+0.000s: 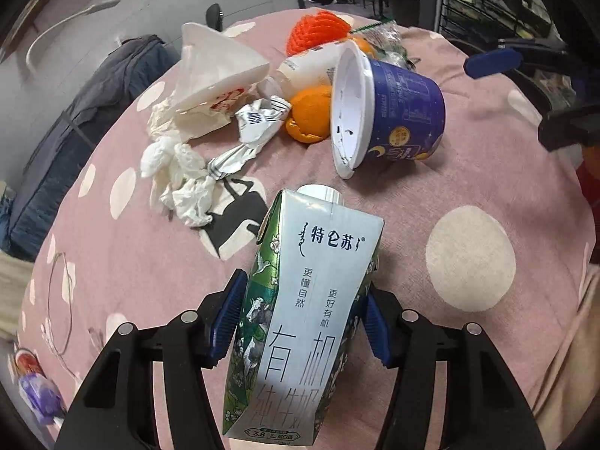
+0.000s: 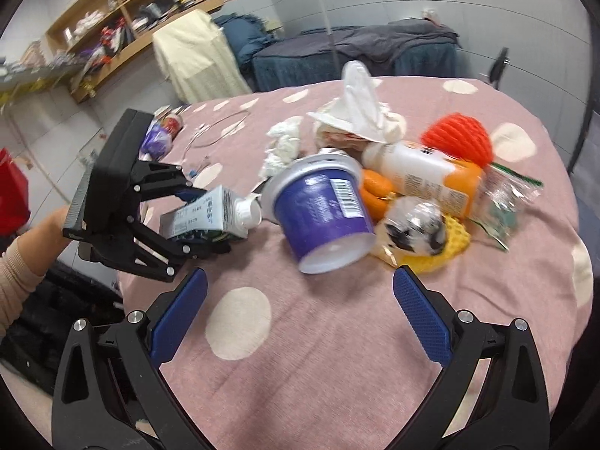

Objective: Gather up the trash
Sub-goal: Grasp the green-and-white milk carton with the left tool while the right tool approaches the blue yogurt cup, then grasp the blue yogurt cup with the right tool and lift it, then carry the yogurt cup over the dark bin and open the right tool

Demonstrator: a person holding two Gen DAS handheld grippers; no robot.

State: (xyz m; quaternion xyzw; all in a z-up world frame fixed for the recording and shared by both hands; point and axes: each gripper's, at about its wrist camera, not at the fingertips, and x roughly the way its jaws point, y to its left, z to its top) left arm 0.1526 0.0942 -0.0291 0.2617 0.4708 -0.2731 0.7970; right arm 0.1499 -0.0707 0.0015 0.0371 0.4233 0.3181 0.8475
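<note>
Between its blue pads, the left gripper point(image 1: 300, 322) is clamping a milk carton point(image 1: 303, 315) for disposal, while the right gripper point(image 2: 300, 311) is spreading wide, apparently toward the toppled cup point(image 2: 322, 213).

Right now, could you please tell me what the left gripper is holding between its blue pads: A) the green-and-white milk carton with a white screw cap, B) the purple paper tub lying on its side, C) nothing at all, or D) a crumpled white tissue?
A: the left gripper is closed on the green-and-white milk carton, its blue pads pressing both sides, while the purple tub lies apart on the pink tablecloth.
</note>
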